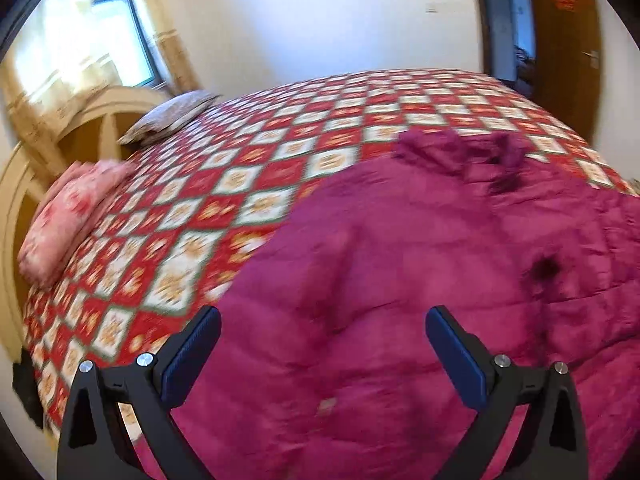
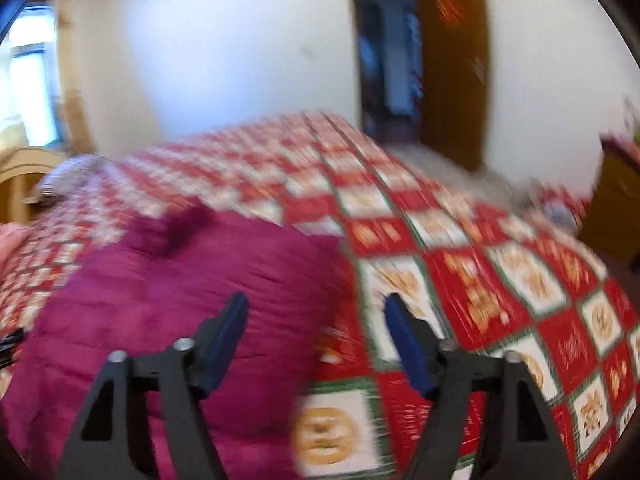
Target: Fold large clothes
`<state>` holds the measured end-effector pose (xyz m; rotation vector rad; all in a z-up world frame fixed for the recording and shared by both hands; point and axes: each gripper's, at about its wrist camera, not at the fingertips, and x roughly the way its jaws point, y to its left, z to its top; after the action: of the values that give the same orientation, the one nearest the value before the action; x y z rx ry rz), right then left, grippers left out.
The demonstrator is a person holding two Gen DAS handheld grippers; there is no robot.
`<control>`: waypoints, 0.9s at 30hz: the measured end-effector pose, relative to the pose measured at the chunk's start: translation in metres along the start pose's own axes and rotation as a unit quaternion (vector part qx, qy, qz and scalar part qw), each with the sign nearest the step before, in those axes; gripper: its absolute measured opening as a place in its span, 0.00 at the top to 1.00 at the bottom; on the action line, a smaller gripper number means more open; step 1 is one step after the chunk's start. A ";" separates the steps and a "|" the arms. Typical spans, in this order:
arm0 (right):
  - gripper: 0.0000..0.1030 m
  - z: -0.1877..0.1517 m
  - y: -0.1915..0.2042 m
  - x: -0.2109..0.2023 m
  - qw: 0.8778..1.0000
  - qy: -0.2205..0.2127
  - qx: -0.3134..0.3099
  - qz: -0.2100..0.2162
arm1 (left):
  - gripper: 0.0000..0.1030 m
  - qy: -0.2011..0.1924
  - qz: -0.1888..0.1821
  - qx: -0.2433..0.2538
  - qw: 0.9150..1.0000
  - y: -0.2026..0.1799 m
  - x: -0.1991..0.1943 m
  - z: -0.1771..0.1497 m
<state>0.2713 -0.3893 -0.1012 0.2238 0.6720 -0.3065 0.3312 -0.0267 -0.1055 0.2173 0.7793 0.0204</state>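
Observation:
A large magenta padded garment lies spread on a bed with a red and white checked quilt. Its collar end is bunched at the far side. My left gripper is open and empty, held above the near part of the garment. In the right wrist view the garment lies at the left on the quilt. My right gripper is open and empty, above the garment's right edge. The right wrist view is blurred by motion.
A pink pillow and a grey pillow lie at the headboard on the left. A window is behind it. An open wooden door is at the far right, and a wooden cabinet stands right of the bed.

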 end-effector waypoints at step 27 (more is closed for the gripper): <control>0.39 -0.011 0.011 0.043 0.998 -0.009 -0.013 0.060 | 0.92 -0.004 -0.120 0.032 0.992 -0.079 0.013 0.007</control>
<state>0.3003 -0.3844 -0.1362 0.2364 0.6418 -0.1840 0.3405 -0.1043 -0.1253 0.1837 0.7943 -0.2335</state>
